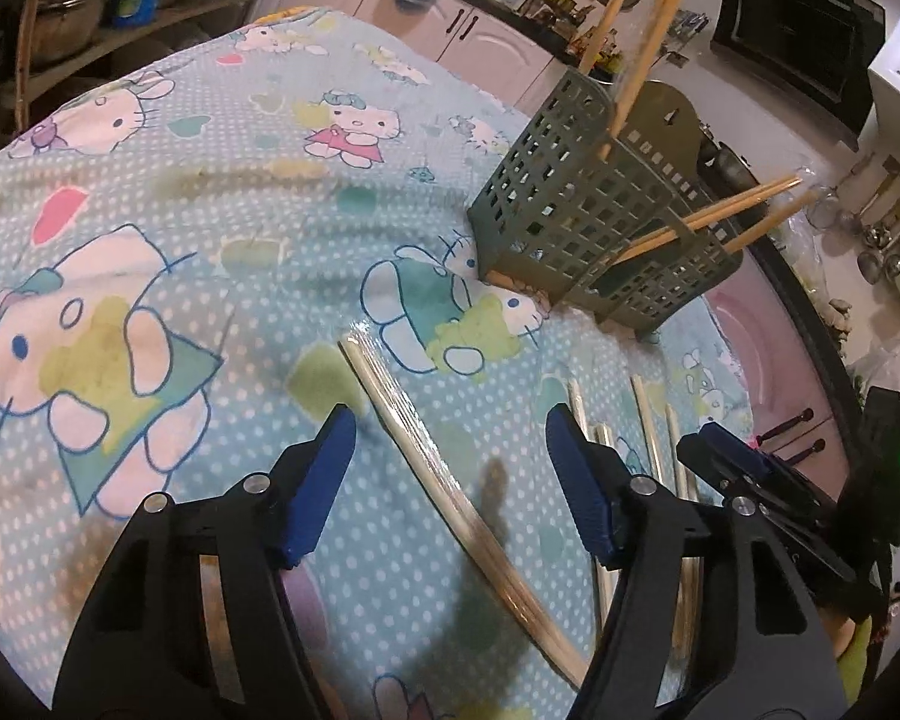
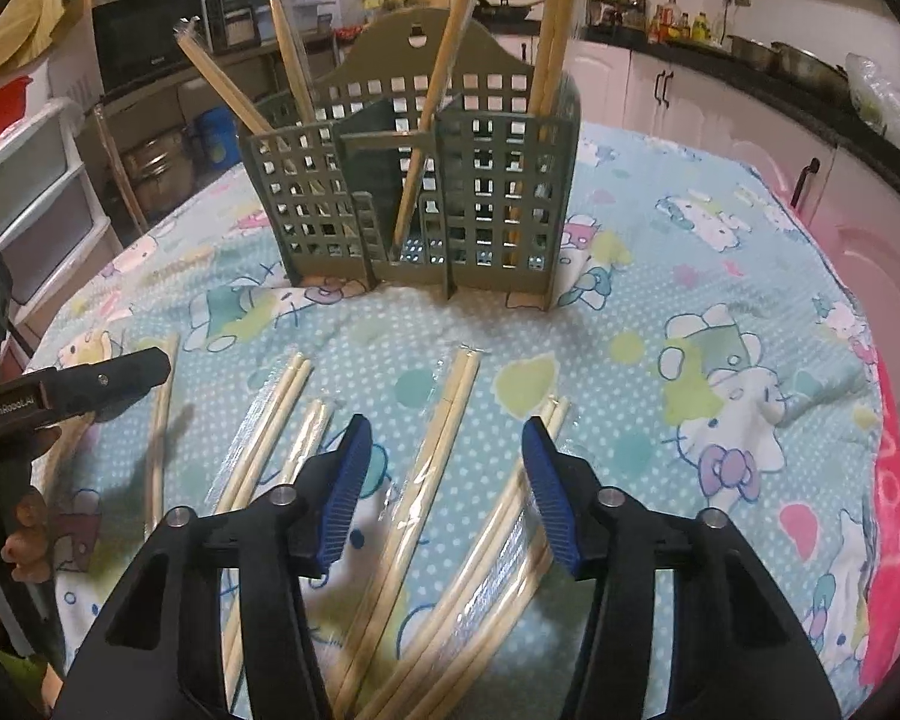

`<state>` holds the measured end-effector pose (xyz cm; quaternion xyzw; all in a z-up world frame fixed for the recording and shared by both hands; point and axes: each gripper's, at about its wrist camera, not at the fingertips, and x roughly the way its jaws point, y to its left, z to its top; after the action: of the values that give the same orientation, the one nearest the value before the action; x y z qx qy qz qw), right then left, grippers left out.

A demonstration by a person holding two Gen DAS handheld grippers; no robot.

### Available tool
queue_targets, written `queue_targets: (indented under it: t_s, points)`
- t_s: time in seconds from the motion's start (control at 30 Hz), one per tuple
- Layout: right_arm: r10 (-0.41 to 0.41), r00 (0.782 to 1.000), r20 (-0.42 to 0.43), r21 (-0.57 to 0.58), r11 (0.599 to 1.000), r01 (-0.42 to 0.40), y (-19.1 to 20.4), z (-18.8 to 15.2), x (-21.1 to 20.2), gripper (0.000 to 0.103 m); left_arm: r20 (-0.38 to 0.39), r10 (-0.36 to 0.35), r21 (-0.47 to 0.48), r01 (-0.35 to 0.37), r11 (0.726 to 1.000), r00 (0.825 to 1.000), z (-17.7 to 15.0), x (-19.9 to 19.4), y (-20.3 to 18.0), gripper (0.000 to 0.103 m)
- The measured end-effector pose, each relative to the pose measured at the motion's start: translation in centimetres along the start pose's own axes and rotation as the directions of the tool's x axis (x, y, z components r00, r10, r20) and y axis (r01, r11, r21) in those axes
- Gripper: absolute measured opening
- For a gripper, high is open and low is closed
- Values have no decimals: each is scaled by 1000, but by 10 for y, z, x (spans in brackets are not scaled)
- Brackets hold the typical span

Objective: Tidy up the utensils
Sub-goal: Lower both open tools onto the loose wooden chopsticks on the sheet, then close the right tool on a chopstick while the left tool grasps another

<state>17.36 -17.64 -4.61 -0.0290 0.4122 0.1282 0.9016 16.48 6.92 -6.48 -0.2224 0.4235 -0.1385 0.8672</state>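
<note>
Bench (image 2: 720, 276) covered with a blue dotted cartoon-cat cloth. A grey-green slotted utensil holder (image 2: 414, 192) stands upright toward the far side, divided into compartments. Wrapped chopstick pairs stand in it: two lean out of the left compartment (image 2: 240, 90), one rests tilted in the middle (image 2: 432, 120), one stands near upright on the right (image 2: 555, 42).

Loose wrapped chopstick pairs lie flat on the cloth in front of the holder — several side by side, roughly parallel, pointing toward it.

Left hand-held gripper (image 1: 450, 474): jaws spread, poised over a single wrapped pair (image 1: 426, 468) that lies diagonally between the blue pads; pads clear of it on both sides, nothing pinched.

Right hand-held gripper (image 2: 444, 486): jaws spread, a wrapped pair (image 2: 444, 420) running up between the pads — no contact visible. A further bundle (image 2: 510, 540) passes under the right pad, and more pairs (image 2: 270, 432) lie to the left.

In the right wrist view the left hand-held gripper appears at the left edge, just above the leftmost pair.
</note>
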Motion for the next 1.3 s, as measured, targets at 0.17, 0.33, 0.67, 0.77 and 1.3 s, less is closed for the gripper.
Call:
queue_targets:
  t_s: [0.17,0.33,0.67,0.77,1.3]
  points:
    - [-3,999,-45,-15,1000,2,-1,11,20,43,-13,14,-1,-14,1000,1000,9,8,2,56]
    - [-4,997,-78,-18,1000,3,0,21,38,40,-23,29,3,-29,1000,999,15,14,2,56]
    - [3,994,-112,16,1000,-2,-3,34,61,36,-34,44,6,-44,999,998,25,23,2,56]
    - [10,993,-115,32,999,-6,-3,36,64,35,-34,54,7,-54,999,998,27,25,1,56]
    - [32,994,-108,56,998,-26,6,45,66,13,-22,123,-31,-123,992,992,33,25,16,8]
